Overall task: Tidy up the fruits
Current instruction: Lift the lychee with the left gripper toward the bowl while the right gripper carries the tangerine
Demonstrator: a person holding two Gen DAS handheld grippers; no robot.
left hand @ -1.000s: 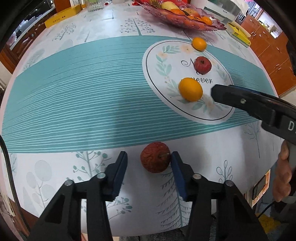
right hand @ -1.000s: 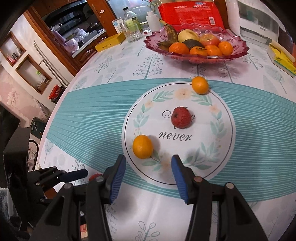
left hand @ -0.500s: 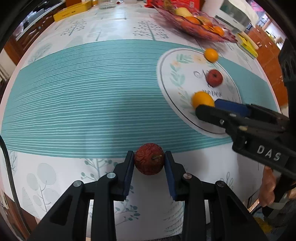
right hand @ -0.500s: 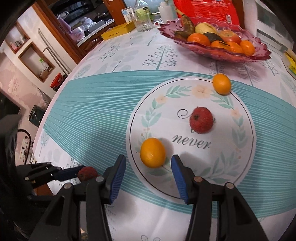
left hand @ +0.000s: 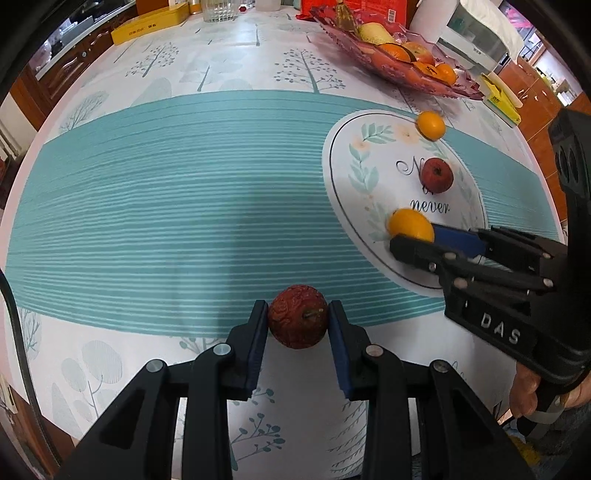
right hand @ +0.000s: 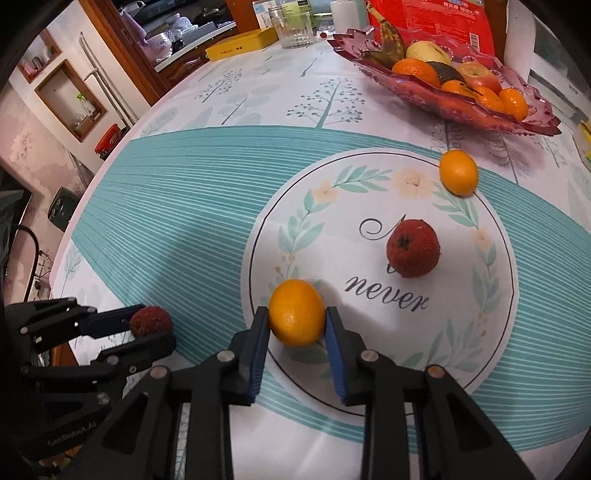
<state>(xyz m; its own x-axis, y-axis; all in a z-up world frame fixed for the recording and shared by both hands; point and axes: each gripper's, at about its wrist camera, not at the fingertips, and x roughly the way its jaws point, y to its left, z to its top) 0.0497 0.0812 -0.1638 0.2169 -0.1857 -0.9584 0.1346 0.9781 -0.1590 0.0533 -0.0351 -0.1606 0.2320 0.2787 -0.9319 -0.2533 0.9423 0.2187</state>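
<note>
Two tools at work, each pinching one fruit. Left tool [left hand: 298, 322] clamped on wrinkled red fruit [left hand: 298, 316], blue pads touching both sides, at near edge of teal band on surface [left hand: 147, 192]; cannot tell whether lifted or resting. Right tool [right hand: 297, 319] squeezed on orange citrus [right hand: 297, 312] at near-left rim of printed white circle [right hand: 480, 332], pads pressed against its flanks. Same citrus seen from left wrist view [left hand: 410, 225] with right tool [left hand: 424, 240] coming in from the right; left tool with red fruit visible low left in right wrist view [right hand: 151, 325]. Loose on circle: bumpy red fruit [right hand: 413, 248] near centre above word "never", small orange citrus [right hand: 458, 172] on far rim. Pink glass fruit dish [right hand: 532, 122] beyond circle, well apart from both tools, holding oranges, an apple, a pear, a dark banana. Yellow box [right hand: 240, 45] and clear glass [right hand: 294, 27] at far edge. Person's fingers [left hand: 524, 387] on right tool handle, lower right of left wrist view.
</note>
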